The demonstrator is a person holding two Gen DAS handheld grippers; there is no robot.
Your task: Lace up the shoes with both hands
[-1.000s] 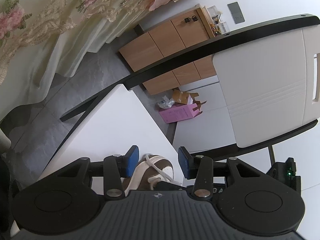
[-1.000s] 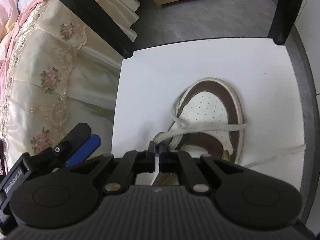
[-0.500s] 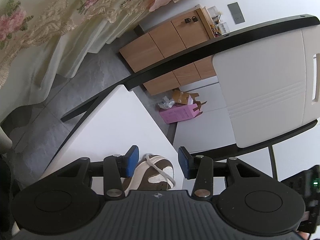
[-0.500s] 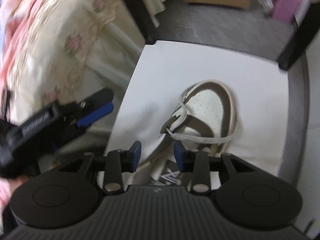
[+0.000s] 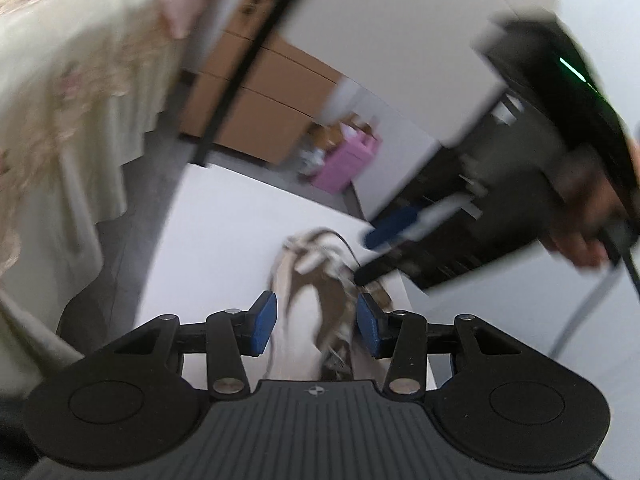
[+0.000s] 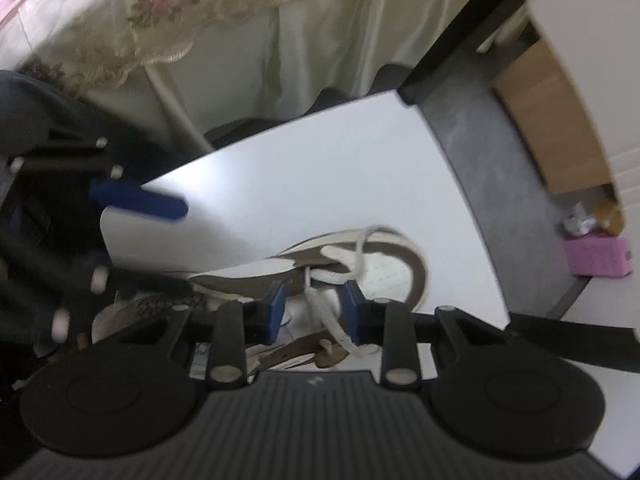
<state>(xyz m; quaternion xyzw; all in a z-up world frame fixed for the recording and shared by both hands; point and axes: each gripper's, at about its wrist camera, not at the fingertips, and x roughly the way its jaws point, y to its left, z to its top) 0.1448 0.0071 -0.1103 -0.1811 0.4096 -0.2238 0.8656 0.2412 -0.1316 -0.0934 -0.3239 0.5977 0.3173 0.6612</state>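
Through my left wrist view, my left hand-held gripper stands released, blue pads apart over the blurred brown-and-cream shoe on the smooth white counter; ahead to the right my right hand-held gripper reaches in, and a pink box sits beyond on the floor. Through my right wrist view, my right hand-held gripper has just been closing, yet its pads remain clear of the woven white lace running between them; the perforated shoe lies just ahead, and lace-trimmed floral bedding hangs beyond the counter.
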